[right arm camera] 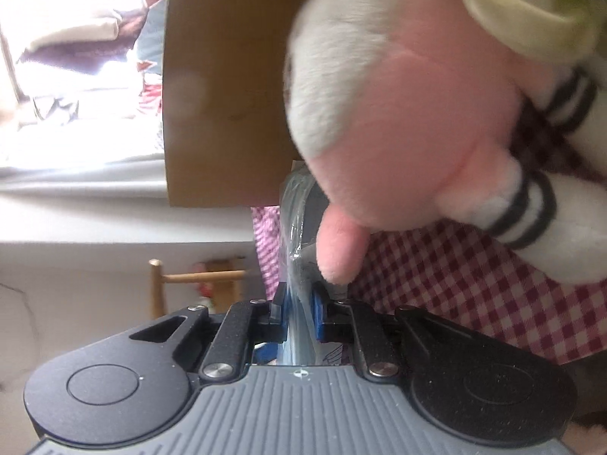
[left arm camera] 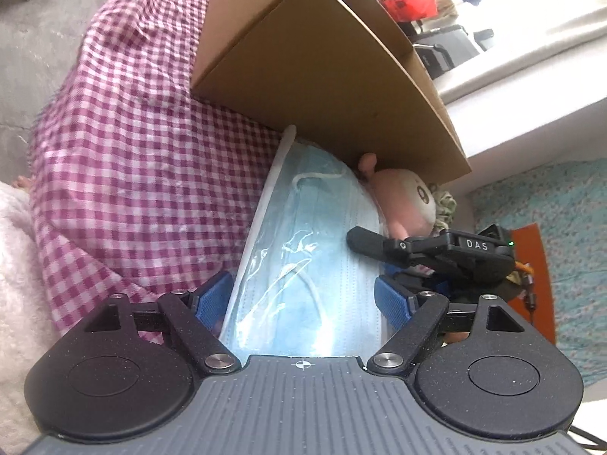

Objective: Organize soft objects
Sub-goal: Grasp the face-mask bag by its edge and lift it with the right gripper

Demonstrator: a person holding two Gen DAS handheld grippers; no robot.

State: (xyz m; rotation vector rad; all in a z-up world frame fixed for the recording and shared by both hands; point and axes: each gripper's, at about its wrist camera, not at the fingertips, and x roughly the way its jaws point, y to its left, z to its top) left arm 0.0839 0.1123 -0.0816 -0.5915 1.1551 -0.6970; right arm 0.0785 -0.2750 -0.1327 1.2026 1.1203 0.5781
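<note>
The left gripper (left arm camera: 303, 299) stands wide open, its blue pads (left arm camera: 212, 297) spread to either side of a pack of blue face masks (left arm camera: 311, 258) sealed in clear plastic. The pads do not press the pack; there is a gap on the left pad's side, and on the right I cannot tell if the pad touches.

The pack lies on a red-and-white checked cloth (left arm camera: 125, 159), its far end tucked against the bottom edge of a brown cardboard box (left arm camera: 303, 64) that sits on the same cloth. Just beside the pack, on its right, a pink plush toy (left arm camera: 402, 201) with a white face leans against the box corner.

The right gripper (right arm camera: 297, 318) comes in from that side. In the left wrist view its black finger (left arm camera: 370, 242) lies over the pack's right edge. From its own camera, its jaws are drawn narrow and pinch the pack's thin edge (right arm camera: 296, 265) between the blue pads (right arm camera: 318, 316). The plush toy (right arm camera: 409, 113) looms right above those fingers, one pink limb hanging down to touch the pack, with a striped white sock-like piece (right arm camera: 531, 208) beside it on the checked cloth (right arm camera: 455, 284). The box wall (right arm camera: 224, 94) rises behind.
</note>
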